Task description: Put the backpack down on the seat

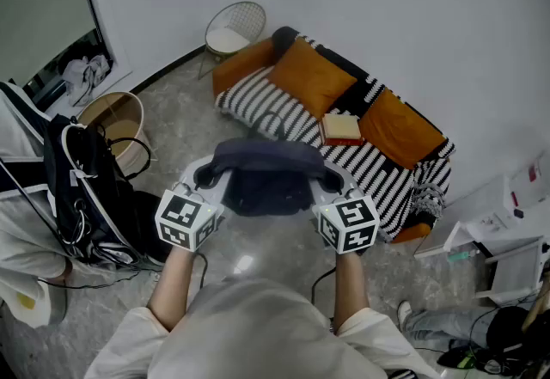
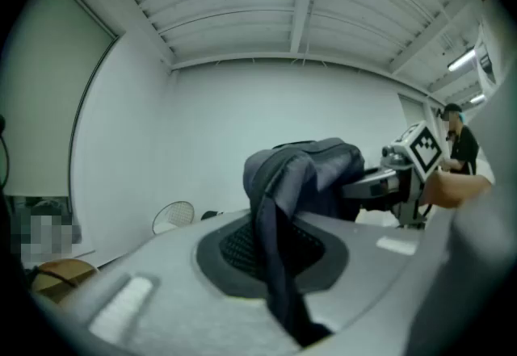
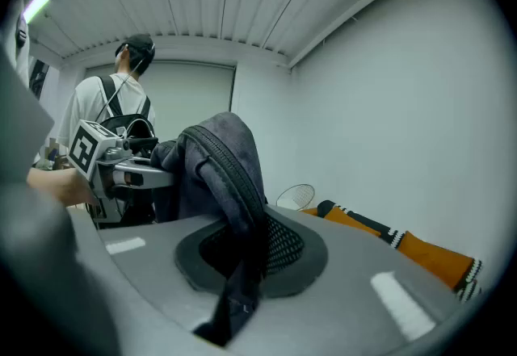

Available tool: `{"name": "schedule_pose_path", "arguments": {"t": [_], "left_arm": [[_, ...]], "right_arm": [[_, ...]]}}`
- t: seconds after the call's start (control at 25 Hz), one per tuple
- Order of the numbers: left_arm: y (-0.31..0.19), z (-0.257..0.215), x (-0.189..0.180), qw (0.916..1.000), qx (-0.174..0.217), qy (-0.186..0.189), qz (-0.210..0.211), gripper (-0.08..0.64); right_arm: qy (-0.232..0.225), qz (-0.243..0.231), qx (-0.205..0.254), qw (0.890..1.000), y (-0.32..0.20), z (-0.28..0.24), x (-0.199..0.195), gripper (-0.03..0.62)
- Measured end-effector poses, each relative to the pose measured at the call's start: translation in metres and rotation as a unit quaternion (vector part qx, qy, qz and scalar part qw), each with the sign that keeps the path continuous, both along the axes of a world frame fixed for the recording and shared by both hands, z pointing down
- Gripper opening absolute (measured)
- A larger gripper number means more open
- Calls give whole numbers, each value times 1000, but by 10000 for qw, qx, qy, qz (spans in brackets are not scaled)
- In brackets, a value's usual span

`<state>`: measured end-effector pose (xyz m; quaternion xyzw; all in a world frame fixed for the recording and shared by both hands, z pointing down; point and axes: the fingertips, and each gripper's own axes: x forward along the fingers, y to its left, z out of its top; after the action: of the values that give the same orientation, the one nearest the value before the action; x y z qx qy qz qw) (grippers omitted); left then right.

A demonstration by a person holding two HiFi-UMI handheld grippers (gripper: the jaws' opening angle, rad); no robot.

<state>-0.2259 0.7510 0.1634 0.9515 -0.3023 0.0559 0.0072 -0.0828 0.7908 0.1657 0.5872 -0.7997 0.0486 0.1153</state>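
Note:
A dark grey backpack hangs in the air between my two grippers, in front of the sofa. My left gripper is shut on a strap at the pack's left side, and the right gripper is shut on its right side. In the left gripper view the strap runs down through my left gripper. A zipped edge of the pack is pinched in my right gripper. The seat is a sofa with a black-and-white striped cover and orange cushions, just beyond the pack.
A book lies on the sofa's middle. A white wire chair stands behind the sofa's left end. A round basket and hanging clothes and bags are at the left. White boxes sit at the right. A person stands behind.

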Motion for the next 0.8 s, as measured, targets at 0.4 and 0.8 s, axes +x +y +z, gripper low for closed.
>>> {"name": "schedule_pose_path", "arguments": {"t": [0.4,0.8], "left_arm": [[43,1,8,9998,28,-33,-181,18],[47,27,32,9985,-112,-61,-536,18]], "right_arm": [[-165,-196,-5,9997,38,4,9,25],[-174,-514,-187,9984,34,26,35,25]]}}
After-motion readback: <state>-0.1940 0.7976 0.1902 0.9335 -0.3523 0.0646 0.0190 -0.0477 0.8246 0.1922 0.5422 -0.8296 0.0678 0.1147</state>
